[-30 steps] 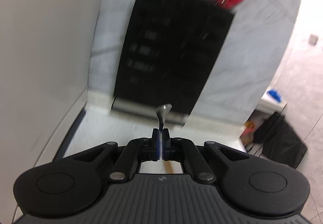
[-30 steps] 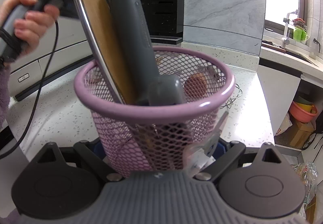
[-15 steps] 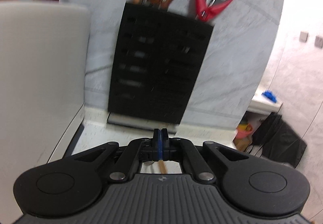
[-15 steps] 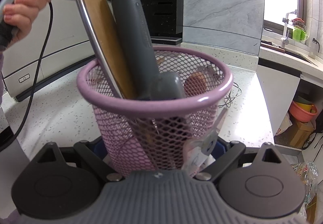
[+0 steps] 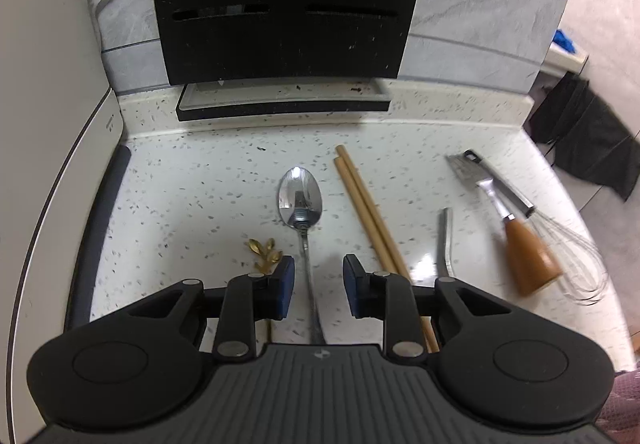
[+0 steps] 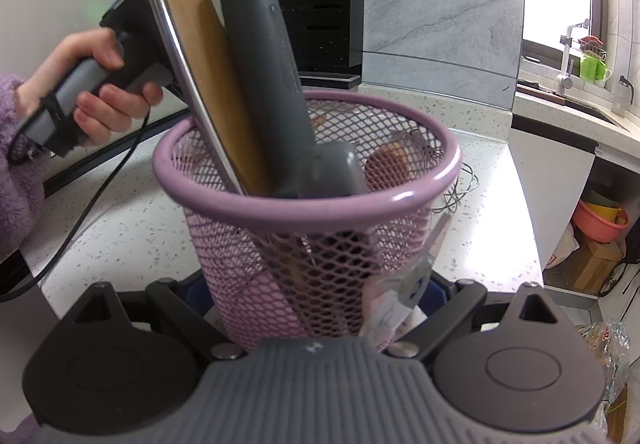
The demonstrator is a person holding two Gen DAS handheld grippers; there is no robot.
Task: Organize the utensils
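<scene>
Our left gripper (image 5: 316, 286) hovers low over the white speckled counter (image 5: 192, 187) with its jaws spread wide and nothing between them, the thin handle of the polished steel spoon (image 5: 301, 199) running straight down the gap. The likeliest failure, we judge, is the close itself: that handle is slim, slick and flat against the stone, so the blue pads (image 5: 285, 286) may pinch above it and slide off, or flick the spoon sideways into the pair of pale wooden chopsticks (image 5: 368, 215) lying just beside it. A small gold leaf-ended utensil (image 5: 265, 252) sits just beside the left pad and could get caught instead.

Our right gripper (image 6: 316, 296) is clamped on the pink wire-mesh basket (image 6: 304, 203), which holds a wooden-handled steel tool (image 6: 208, 83) and a tall grey-handled tool (image 6: 264, 63) leaning to one side. If that grip tips, we think the top-heavy load could pull the basket over.

The spoon lies bowl-up in the middle of the counter, bowl pointing toward the back edge and the black slotted knife block (image 5: 284, 3). It looks clean and mirror-bright. Toward the counter's right edge lie a wooden-handled metal spatula (image 5: 516, 240) and a wire whisk (image 5: 576, 256).
</scene>
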